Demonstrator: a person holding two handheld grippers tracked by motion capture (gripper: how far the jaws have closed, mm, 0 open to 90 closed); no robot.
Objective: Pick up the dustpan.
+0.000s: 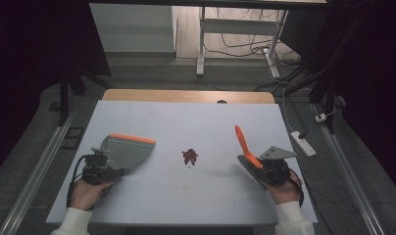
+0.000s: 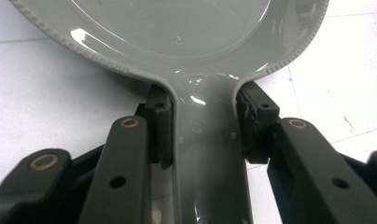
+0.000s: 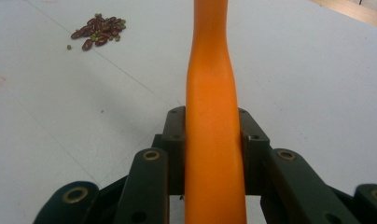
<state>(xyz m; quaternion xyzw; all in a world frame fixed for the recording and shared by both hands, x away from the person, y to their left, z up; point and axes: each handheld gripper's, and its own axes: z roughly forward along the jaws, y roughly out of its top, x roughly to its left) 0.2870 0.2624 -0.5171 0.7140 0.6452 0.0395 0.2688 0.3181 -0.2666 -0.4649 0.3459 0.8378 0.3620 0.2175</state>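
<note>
On the white table (image 1: 137,205), your left gripper (image 1: 99,172) has its jaws closed tight on the handle of the grey dustpan (image 1: 127,152), whose orange-edged lip faces the middle. Your right gripper (image 1: 264,169) is clamped on the orange brush handle (image 1: 244,144), which tilts up and away from you. Between the two tools, well apart from both, lies the small heap of dark red beans (image 1: 189,156), with a few loose ones just beside it. Expect the beans to be light, hard and quick to roll or scatter, so short, gentle strokes would probably suit them. The pan looks stiff, glossy plastic; your grip near where handle meets pan seems sound.
</note>
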